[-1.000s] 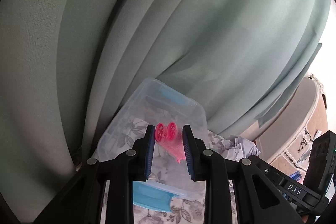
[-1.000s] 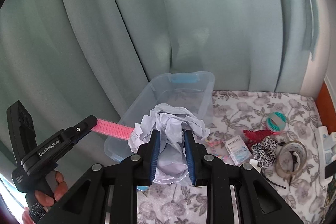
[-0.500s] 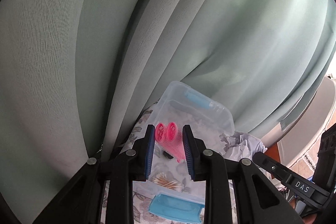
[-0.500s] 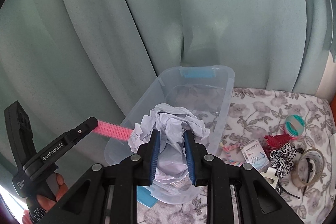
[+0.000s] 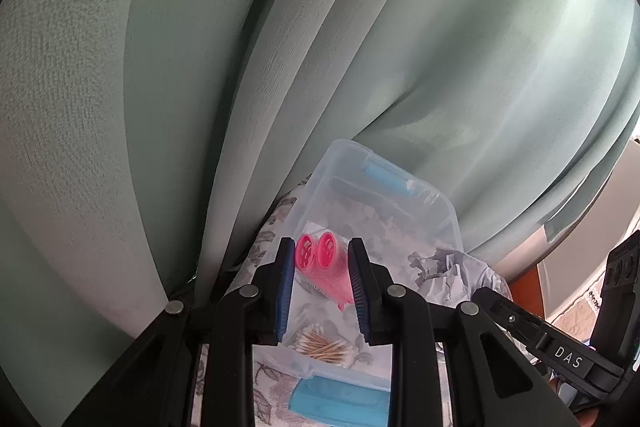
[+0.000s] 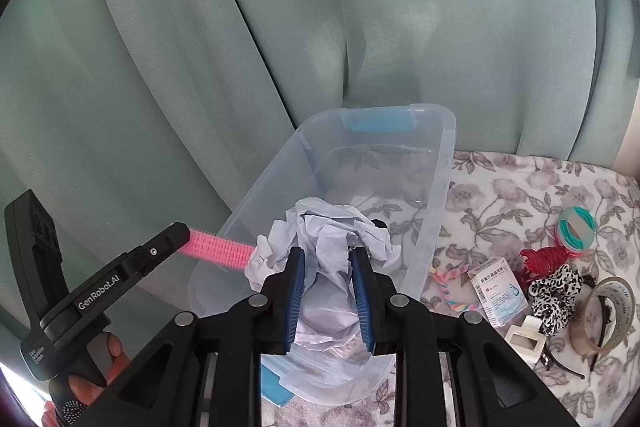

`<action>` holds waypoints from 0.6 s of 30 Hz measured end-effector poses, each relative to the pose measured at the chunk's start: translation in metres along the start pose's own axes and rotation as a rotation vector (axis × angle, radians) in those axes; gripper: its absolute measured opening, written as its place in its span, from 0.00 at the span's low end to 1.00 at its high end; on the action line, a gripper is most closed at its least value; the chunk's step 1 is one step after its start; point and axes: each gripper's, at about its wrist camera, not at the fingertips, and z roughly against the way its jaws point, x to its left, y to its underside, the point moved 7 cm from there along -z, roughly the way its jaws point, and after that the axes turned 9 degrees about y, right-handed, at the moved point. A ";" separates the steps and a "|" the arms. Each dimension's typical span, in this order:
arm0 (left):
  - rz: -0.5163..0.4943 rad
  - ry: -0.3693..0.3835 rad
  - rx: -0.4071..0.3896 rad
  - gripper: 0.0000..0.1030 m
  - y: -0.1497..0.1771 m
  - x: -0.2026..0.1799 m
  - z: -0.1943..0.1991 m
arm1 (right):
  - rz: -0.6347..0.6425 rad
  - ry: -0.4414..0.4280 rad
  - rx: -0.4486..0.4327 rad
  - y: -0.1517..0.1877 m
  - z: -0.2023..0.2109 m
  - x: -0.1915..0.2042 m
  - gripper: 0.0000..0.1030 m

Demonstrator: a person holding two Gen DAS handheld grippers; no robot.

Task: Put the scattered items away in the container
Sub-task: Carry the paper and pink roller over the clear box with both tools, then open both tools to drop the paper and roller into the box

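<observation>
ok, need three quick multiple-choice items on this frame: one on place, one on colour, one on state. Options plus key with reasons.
1. Where do the cotton swabs lie?
A. inside the clear plastic bin
B. on the floral cloth beside the tape roll
C. between the left tool's pads

2. What colour are the hair rollers in the left tool?
A. teal
B. pink
C. white

3. What state is the right tool in?
A. open and empty
B. shut on the tape roll
C. shut on the crumpled paper

Key: 1 A, the swabs show on the bin's floor in the left wrist view. 2 B, both roller ends are pink. 3 C, the pads press the paper, held over the bin.
</observation>
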 end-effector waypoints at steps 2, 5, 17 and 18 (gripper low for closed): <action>0.000 -0.001 -0.001 0.27 0.000 0.000 0.000 | 0.002 -0.001 0.002 0.000 -0.001 0.000 0.26; -0.002 -0.003 0.000 0.27 -0.001 -0.001 -0.002 | 0.002 0.001 -0.001 0.000 -0.001 0.000 0.27; 0.002 0.010 0.000 0.61 -0.001 -0.007 0.004 | 0.010 0.025 -0.007 0.002 0.005 0.000 0.48; 0.001 0.012 0.000 0.64 -0.001 -0.008 0.006 | 0.009 0.026 -0.008 0.002 0.006 -0.001 0.50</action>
